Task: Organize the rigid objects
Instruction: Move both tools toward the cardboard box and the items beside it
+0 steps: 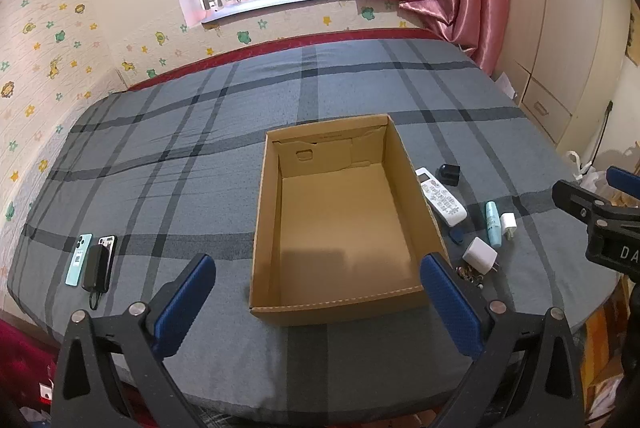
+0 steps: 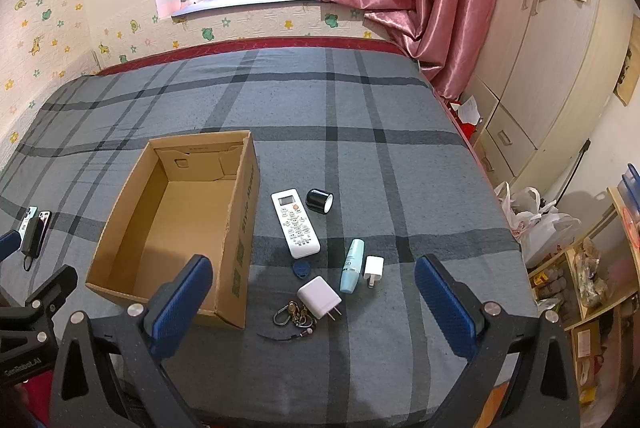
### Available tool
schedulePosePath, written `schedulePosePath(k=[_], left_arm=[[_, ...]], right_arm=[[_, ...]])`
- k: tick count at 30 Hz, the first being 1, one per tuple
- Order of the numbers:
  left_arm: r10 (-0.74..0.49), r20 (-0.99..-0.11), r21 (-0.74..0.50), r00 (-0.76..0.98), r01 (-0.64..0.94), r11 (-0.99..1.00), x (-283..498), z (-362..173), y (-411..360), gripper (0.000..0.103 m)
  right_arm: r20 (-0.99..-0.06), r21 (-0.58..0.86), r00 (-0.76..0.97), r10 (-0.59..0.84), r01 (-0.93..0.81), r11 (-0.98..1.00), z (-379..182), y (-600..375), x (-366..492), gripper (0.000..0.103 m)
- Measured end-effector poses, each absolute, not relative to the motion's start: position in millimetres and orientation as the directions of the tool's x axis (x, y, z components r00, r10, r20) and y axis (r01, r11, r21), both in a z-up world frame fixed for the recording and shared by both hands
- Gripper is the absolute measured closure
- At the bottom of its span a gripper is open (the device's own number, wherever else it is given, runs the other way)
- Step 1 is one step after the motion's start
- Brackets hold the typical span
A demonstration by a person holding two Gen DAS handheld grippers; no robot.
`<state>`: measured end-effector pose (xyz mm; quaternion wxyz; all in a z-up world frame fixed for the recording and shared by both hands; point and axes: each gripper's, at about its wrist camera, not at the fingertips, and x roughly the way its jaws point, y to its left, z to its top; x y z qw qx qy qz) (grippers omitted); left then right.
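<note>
Readable markings:

1. Cardboard box (image 2: 176, 224): green print on the outer side wall, running lengthwise. The word "Style" is legible; the following word is not.
2. Left gripper body (image 2: 24, 360), seen in the right wrist view: white lettering "SenRobot.AI".
3. Right gripper body (image 1: 616, 248), seen in the left wrist view: white letters "DA", cut off at the frame edge.
4. Remote control (image 2: 295, 226): button captions too small to read.

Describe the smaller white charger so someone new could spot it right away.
Start at the open cardboard box on the plaid bed; a cluster lies to its right. The smaller white charger lies beside the pale blue tube, on the side away from the box, unlike the bigger charger beside the keys.
</note>
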<state>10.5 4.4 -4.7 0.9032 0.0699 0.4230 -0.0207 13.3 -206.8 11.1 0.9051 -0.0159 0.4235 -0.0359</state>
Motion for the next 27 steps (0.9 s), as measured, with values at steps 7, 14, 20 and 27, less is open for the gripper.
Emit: schedulePosePath(k=[7,14,20,27], left_arm=[[0.022,-0.769,0.11,0.639,0.099,0.989,15,-4,4,0.0],[0.021,-0.771,0.11,0.637,0.1,0.989,21,-4,5,0.0],[0.007,-0.77,0.099,0.638,0.109,0.989,27,-4,6,0.0],[-0.037,-0.762,0.067,0.646,0.135,0.989,38,-5,14,0.0]], right_arm=[[-0.764,-0.06,0.639,-0.082,0.056,0.997,12,-208,16,0.0],[-0.767,-0.06,0.636,-0.084,0.059,0.996,12,-210,22,0.0],[-0.77,-0.06,0.632,-0.087,0.064,0.996,11,-212,25,0.0],[-0.777,-0.058,0.623,-0.092,0.074,0.996,6,-218,35,0.0]])
